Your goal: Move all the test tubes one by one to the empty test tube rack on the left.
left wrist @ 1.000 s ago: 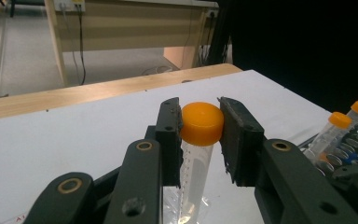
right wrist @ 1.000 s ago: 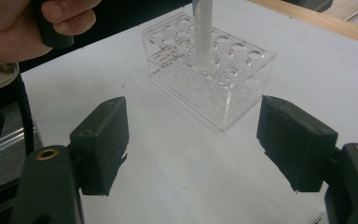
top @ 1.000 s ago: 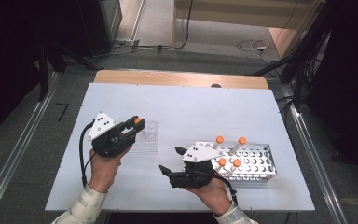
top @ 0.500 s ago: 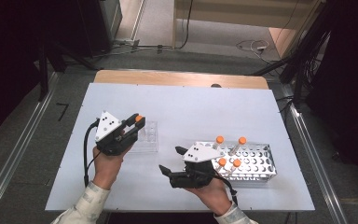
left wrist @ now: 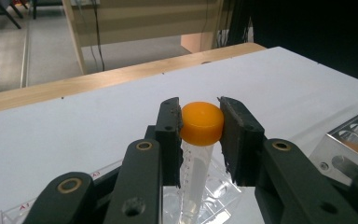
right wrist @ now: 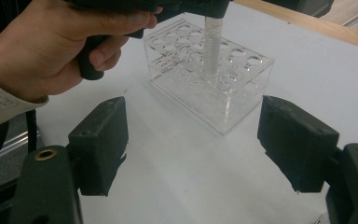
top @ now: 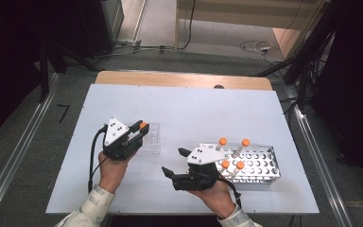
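My left gripper (left wrist: 200, 123) is shut on the orange cap of a clear tube (left wrist: 201, 122). The tube (right wrist: 212, 42) hangs upright with its lower end inside a hole of the clear plastic rack (right wrist: 209, 77). From above, the left gripper (top: 139, 128) and the orange cap (top: 142, 125) sit over the clear rack (top: 152, 139) left of centre. My right gripper (right wrist: 193, 144) is open, jaws wide apart and level with the table, nothing between them. In the high view the right gripper (top: 172, 163) rests near the front, pointing left.
A metal mesh rack (top: 257, 163) with several orange-capped tubes (top: 222, 141) stands at the right, just behind my right hand. The white table (top: 194, 109) ends in a wooden strip (top: 179, 79) at the far edge. Cables lie on the floor beyond.
My left gripper has sunk a little with the tube, bringing it down into the clear rack. The right gripper has stayed put.
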Motion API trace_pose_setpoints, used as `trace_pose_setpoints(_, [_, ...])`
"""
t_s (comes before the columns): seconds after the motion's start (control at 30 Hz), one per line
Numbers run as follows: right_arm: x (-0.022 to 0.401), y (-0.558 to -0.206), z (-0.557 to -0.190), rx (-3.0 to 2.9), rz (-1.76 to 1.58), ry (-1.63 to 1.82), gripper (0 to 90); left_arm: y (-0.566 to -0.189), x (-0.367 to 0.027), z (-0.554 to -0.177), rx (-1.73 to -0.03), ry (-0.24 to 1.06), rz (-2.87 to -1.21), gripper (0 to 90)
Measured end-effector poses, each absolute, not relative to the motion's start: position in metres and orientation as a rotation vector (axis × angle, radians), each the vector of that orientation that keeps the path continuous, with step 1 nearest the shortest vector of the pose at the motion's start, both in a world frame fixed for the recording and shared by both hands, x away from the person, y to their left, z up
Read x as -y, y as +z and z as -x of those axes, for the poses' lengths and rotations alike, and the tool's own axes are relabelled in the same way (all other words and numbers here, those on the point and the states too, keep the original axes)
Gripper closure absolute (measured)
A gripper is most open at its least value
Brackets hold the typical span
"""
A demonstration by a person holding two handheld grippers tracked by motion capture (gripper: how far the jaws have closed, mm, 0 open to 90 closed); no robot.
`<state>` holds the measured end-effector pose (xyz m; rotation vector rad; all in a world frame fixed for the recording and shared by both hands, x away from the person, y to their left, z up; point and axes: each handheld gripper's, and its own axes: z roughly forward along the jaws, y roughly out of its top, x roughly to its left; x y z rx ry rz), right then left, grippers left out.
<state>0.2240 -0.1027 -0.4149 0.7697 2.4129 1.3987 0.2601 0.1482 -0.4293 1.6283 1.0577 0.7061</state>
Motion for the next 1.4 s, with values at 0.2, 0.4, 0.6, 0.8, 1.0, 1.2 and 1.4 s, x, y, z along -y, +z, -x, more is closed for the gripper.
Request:
trace_pose_setpoints(0.2, [0.103,-0.414,-0.224,-2.412,-0.767,1.400,23.2,-0.437,-0.147,-0.260,-1.072,0.704,-1.650,69.3])
trace_pose_setpoints(0.4, [0.104,-0.415,-0.224,-2.409,-0.764,1.402,23.2,-0.443,-0.145,-0.261,-1.082,0.693,-1.686,68.8])
trace_pose_setpoints(0.6, [0.105,-0.414,-0.224,-2.408,-0.766,1.405,23.2,-0.445,-0.147,-0.261,-1.093,0.667,-1.669,63.0])
trace_pose_setpoints(0.8, [0.106,-0.413,-0.222,-2.396,-0.766,1.415,23.4,-0.442,-0.150,-0.259,-1.112,0.639,-1.637,44.6])
trace_pose_setpoints(1.0, [0.113,-0.408,-0.219,-2.375,-0.765,1.436,24.1,-0.441,-0.157,-0.247,-1.126,0.633,-1.605,28.2])
trace_pose_setpoints(1.2, [0.132,-0.401,-0.215,-2.320,-0.789,1.457,24.9,-0.437,-0.164,-0.234,-1.120,0.653,-1.562,26.8])
trace_pose_setpoints(1.4, [0.158,-0.393,-0.212,-2.255,-0.822,1.467,25.5,-0.436,-0.171,-0.226,-1.124,0.674,-1.533,26.0])
